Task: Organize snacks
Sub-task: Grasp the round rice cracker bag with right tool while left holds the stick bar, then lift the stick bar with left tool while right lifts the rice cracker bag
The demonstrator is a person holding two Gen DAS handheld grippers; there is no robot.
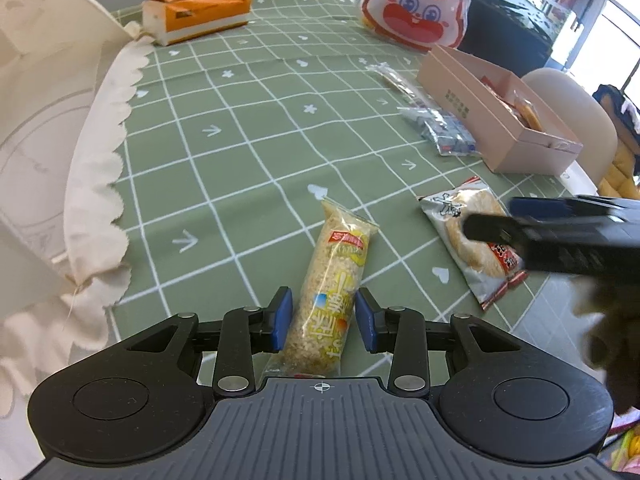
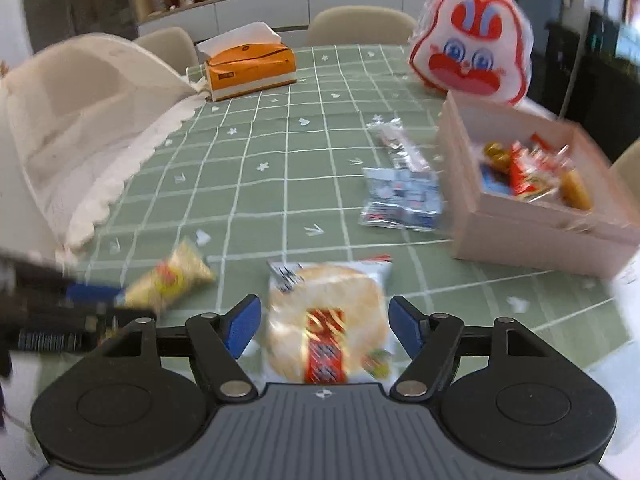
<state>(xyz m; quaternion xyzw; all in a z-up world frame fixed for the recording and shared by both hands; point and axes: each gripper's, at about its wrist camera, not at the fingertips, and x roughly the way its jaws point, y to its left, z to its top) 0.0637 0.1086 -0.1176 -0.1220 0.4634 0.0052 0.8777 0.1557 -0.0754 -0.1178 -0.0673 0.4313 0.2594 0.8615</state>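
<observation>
**Two snack packets framed by two grippers on green checked tablecloth**

Long clear-wrapped puffed-rice bar with yellow label [image 1: 330, 292] lying flat on the green checked tablecloth [image 1: 240, 128], long axis running away from the left wrist camera, far end tilted slightly left. Sits between the blue pads [image 1: 280, 320] of the left gripper [image 1: 322, 320], jaws partly spread; left pad touching or just beside the wrapper, right pad with a thin gap, no clear pinch.

Round pale rice cracker in silver-and-red packet [image 2: 326, 320] lying flat between the pads of the right gripper [image 2: 324, 326], jaws spread wider than the packet, gaps on both sides, nothing held. Packet's long axis also pointing away from that camera.

Counted on the cloth: one rice bar, one cracker packet, one blue-and-silver foil packet [image 2: 402, 198], one slim clear wrapper [image 2: 396, 144], both just beside the open pink cardboard box [image 2: 532, 236], which holds several mixed wrapped snacks, too blurred to count. One orange tissue box [image 2: 250, 66] and one red-and-white rabbit-face bag [image 2: 472, 44] at the far side.
</observation>
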